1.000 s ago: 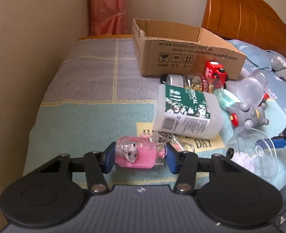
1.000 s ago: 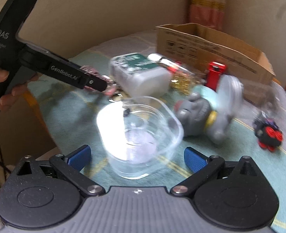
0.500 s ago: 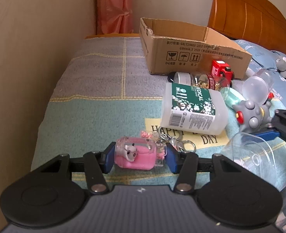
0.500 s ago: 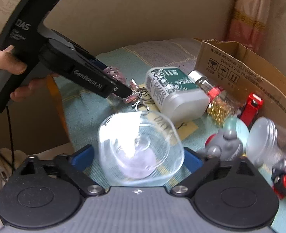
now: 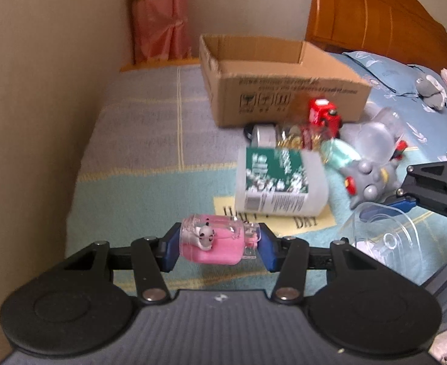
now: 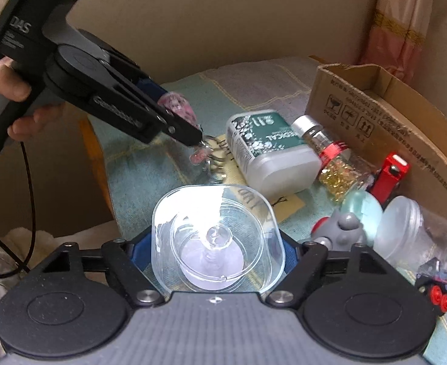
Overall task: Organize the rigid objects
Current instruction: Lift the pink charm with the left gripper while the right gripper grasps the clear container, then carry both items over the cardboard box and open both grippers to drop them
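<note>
My left gripper (image 5: 217, 248) is shut on a pink keychain bottle (image 5: 215, 243) with a small white figure on it, lifted above the bed; its key rings dangle below in the right wrist view (image 6: 206, 156). My right gripper (image 6: 214, 252) is shut on a clear square plastic container (image 6: 217, 237), held off the bed; it also shows in the left wrist view (image 5: 381, 237). An open cardboard box (image 5: 284, 91) stands at the far side of the bed.
On the bed lie a white bottle with a green label (image 5: 279, 182), a glass jar of gold beads (image 6: 329, 155), a red toy truck (image 5: 323, 114), a grey creature toy (image 5: 367, 179), a clear plastic jar (image 6: 405, 228) and a small black toy with red wheels (image 6: 434, 289). A wall runs along the left.
My left gripper has lifted the pink keychain bottle off the bed and moved it toward the box. My right gripper has closed onto the clear container and raised it.
</note>
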The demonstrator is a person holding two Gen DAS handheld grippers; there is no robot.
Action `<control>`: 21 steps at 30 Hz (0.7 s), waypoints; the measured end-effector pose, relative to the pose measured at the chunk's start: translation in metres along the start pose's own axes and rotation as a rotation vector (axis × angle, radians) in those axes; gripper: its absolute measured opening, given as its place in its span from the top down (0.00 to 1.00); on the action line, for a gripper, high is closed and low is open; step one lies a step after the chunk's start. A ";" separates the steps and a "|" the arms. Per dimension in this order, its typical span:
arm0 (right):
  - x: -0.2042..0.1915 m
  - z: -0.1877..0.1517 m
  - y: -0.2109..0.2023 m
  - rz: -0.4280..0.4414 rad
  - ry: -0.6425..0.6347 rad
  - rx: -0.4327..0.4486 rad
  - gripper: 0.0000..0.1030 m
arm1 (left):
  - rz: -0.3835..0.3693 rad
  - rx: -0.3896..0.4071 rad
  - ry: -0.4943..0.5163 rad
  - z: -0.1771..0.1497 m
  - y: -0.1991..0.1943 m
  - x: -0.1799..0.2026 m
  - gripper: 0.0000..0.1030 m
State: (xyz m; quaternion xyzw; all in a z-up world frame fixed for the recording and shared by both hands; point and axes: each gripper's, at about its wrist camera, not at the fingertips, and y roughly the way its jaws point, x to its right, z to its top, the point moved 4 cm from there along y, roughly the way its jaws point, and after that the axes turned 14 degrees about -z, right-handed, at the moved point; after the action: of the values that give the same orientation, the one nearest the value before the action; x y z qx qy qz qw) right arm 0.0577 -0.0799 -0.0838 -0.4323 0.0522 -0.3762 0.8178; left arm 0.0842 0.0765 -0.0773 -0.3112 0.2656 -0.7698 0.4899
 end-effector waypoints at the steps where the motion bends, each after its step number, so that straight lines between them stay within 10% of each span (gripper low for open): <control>1: 0.002 0.001 -0.003 0.000 0.003 0.000 0.20 | 0.000 0.001 0.013 0.004 -0.004 0.002 0.51; 21: 0.119 0.058 -0.051 -0.153 0.174 0.089 0.20 | -0.115 0.034 0.188 0.137 -0.014 0.059 0.51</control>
State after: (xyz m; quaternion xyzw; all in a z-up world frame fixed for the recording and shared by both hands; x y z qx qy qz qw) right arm 0.1378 -0.1372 0.0187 -0.3639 0.0731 -0.4753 0.7977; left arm 0.1577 0.0132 0.0364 -0.2442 0.2791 -0.8266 0.4233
